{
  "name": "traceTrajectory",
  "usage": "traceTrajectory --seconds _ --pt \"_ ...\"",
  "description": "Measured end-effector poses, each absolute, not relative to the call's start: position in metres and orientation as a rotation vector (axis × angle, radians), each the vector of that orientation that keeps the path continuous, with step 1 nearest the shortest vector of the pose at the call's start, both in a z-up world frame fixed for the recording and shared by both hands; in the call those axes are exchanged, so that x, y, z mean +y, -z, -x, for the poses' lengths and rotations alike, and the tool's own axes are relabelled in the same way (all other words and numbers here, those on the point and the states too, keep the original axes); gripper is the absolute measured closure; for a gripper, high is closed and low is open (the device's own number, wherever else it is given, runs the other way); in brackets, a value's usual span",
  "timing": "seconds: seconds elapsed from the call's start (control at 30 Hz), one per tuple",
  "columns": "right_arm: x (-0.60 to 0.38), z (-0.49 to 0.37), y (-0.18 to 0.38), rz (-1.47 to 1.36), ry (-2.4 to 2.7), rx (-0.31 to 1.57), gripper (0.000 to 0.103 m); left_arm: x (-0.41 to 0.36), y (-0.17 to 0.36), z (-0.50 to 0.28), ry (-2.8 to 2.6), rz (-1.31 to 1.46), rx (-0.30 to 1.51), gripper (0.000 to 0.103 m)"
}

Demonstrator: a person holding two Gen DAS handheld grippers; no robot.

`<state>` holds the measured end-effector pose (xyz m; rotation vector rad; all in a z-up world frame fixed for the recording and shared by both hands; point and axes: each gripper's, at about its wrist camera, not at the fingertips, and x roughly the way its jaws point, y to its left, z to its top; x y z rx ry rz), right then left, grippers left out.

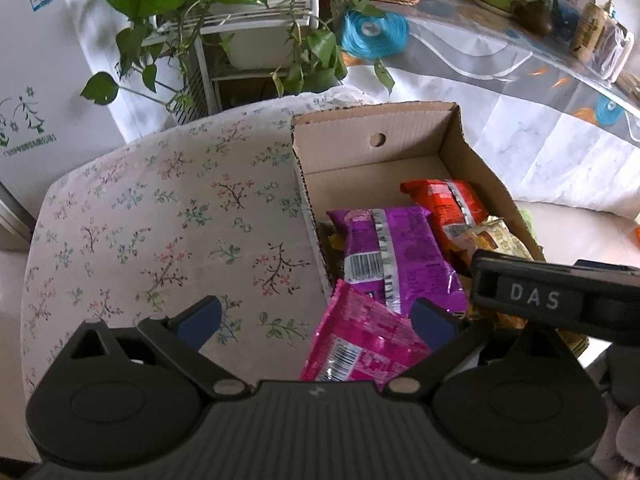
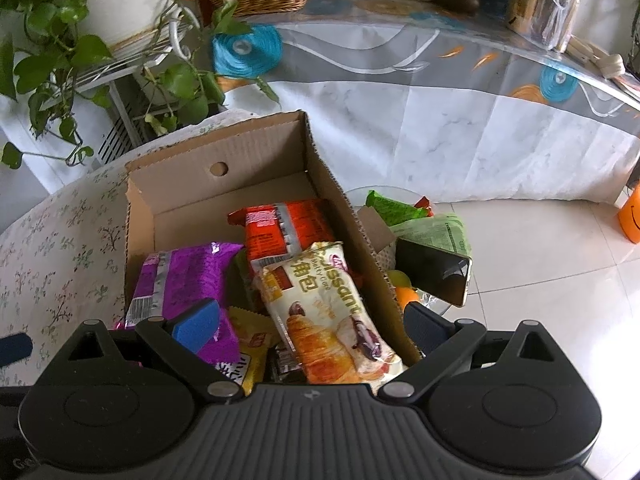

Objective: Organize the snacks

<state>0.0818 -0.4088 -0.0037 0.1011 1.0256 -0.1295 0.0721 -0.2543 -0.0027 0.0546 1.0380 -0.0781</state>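
Observation:
A cardboard box (image 1: 404,148) (image 2: 240,156) stands on a floral cloth. In it lie a purple snack packet (image 1: 392,248) (image 2: 180,276), an orange-red packet (image 1: 448,208) (image 2: 292,224) and a croissant packet (image 2: 328,316) (image 1: 504,240). A pink packet (image 1: 360,340) lies at the box's near left corner, between my left gripper's (image 1: 316,316) open fingers; contact is not visible. My right gripper (image 2: 312,320) is open above the croissant packet, its fingers either side of it and not closed on it. The right gripper's body also shows in the left wrist view (image 1: 552,296).
The floral cloth (image 1: 168,220) spreads left of the box. Right of the box lie green packets (image 2: 404,208) and a dark phone (image 2: 432,272) on a small glass table. A clothed table (image 2: 460,112) and a plant stand (image 1: 224,32) stand behind.

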Motion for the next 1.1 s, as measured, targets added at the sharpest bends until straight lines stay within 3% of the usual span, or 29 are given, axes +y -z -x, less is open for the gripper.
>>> traceTrajectory --seconds 0.4,1.1 --pt "-0.375 -0.085 0.001 -0.051 0.074 1.025 0.002 -0.225 0.001 -0.067 0.124 -0.106 1.030 0.002" --pt "-0.257 -0.072 0.011 0.118 -0.191 0.994 0.002 -0.086 0.019 -0.014 0.017 -0.050 1.005 0.002"
